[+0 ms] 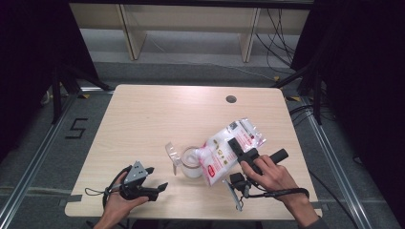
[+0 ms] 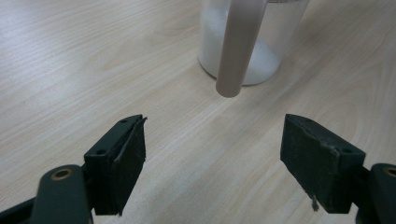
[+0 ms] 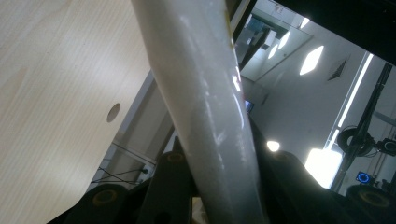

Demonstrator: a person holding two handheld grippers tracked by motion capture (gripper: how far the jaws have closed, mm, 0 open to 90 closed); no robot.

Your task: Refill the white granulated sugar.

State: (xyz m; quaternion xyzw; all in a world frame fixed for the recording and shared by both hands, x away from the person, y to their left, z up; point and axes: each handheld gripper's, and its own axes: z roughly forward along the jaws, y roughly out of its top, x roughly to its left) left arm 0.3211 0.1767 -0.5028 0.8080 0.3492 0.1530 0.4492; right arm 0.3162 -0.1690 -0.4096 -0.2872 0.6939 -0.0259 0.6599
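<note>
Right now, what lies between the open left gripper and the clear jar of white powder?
Bare tabletop: in the left gripper view, plain wood runs from the left gripper up to the jar. Only the jar's pale flap hangs over that stretch.

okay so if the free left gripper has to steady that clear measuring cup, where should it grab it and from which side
Probably the handle, which juts from the measuring cup on the side facing the left gripper. Those jaws stand wide open and low over the table. The cup's other side is crowded: the right gripper tilts the bag over its rim.
</note>
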